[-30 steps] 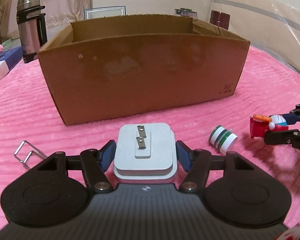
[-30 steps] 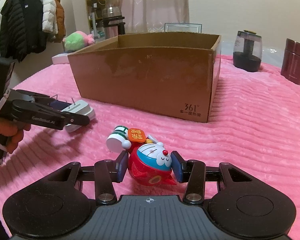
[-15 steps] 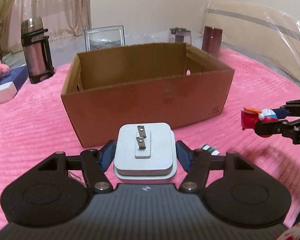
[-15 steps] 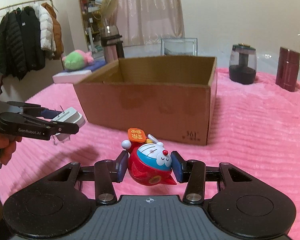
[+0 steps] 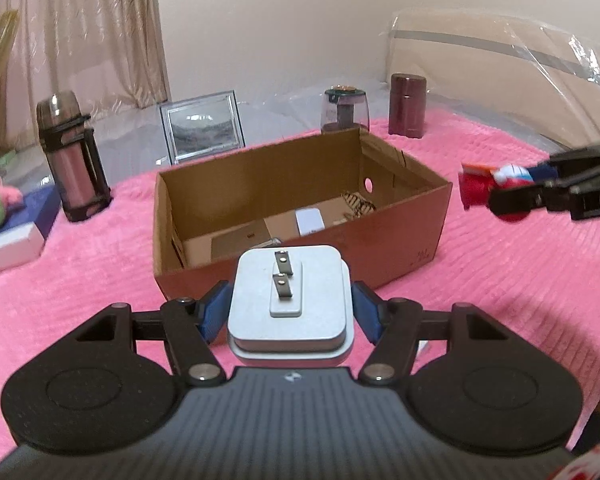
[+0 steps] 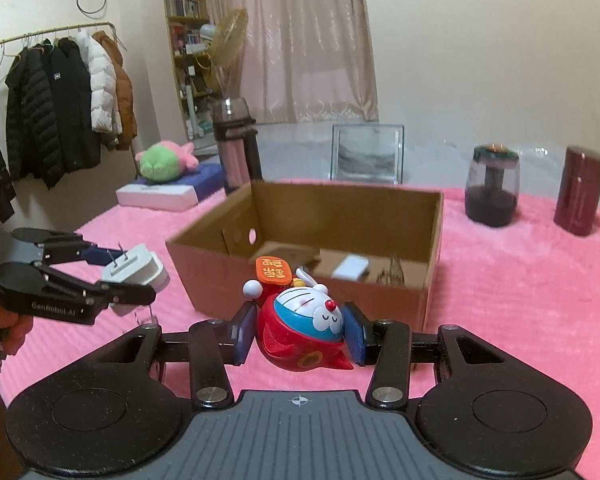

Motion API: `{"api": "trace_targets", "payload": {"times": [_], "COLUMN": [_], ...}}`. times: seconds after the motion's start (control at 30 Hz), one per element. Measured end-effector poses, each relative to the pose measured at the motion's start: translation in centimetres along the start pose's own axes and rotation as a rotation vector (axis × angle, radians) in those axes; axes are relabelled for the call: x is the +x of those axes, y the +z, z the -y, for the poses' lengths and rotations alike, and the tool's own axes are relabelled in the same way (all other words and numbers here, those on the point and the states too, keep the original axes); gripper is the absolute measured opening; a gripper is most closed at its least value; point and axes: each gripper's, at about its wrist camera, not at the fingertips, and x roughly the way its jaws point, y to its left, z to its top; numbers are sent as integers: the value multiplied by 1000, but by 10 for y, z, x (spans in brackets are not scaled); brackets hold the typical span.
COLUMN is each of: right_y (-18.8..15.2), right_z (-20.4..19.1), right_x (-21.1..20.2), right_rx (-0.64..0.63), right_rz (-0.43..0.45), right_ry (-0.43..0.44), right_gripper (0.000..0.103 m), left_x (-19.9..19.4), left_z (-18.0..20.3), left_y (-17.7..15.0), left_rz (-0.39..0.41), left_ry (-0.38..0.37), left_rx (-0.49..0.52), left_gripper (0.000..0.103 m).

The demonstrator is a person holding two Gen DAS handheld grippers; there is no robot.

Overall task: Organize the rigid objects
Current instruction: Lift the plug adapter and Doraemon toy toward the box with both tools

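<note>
My left gripper [image 5: 290,312] is shut on a white square plug adapter [image 5: 290,300] with its two metal prongs up, held above the pink blanket in front of the open cardboard box [image 5: 404,216]. The same adapter [image 6: 134,270] and left gripper [image 6: 120,276] show at the left of the right wrist view. My right gripper [image 6: 300,330] is shut on a red and blue cat figurine [image 6: 304,332] carrying an orange sign, lifted near the box's [image 6: 204,264] front. In the left wrist view that figurine [image 5: 480,188] hangs right of the box. A white block [image 5: 310,220] lies inside the box.
A steel thermos [image 5: 74,160], a picture frame [image 5: 202,126], a dark glass jar [image 5: 344,110] and a maroon canister [image 5: 406,106] stand behind the box. A green plush [image 6: 164,162] and flat boxes [image 6: 156,196] lie at the far left. A coat rack [image 6: 60,100] stands beyond.
Both grippers have risen with their objects, so the box interior now shows. The green-striped spool and the wire clip on the blanket have dropped out of view.
</note>
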Motion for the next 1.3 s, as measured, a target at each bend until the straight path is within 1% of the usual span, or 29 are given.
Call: {"api": "trace_targets", "payload": {"times": [0.2,0.33,0.53,0.77,1.03,1.2,1.3], "right_y": [27,40,57,79,95,96,96], "right_z": [-2,1,12,23,29,30,31], "right_x": [5,16,41,75,115,138,150], "right_rx": [-22,-26,-28,-69,-114,-130,-139], "right_rz": [20,10,-37,-112,-173,-211,-232], "right_ry": [5,8,2,-15,-22,-22,-22], "right_gripper": [43,43,43,43,43,43,43], "left_x": [-3,-1,9,40,80,99,109], "left_z": [-7,-14,-25,-37,-36,-34,-37], "left_y": [22,38,62,87,97,97,97], "left_rz": [9,13,-4,-67,-140,-170,-186], "left_ry": [-8,-6,-11,-14,-14,-17,-25], "left_rx": [43,82,131,187,262,296,298], "left_gripper": [60,60,60,60,60,60,60]}}
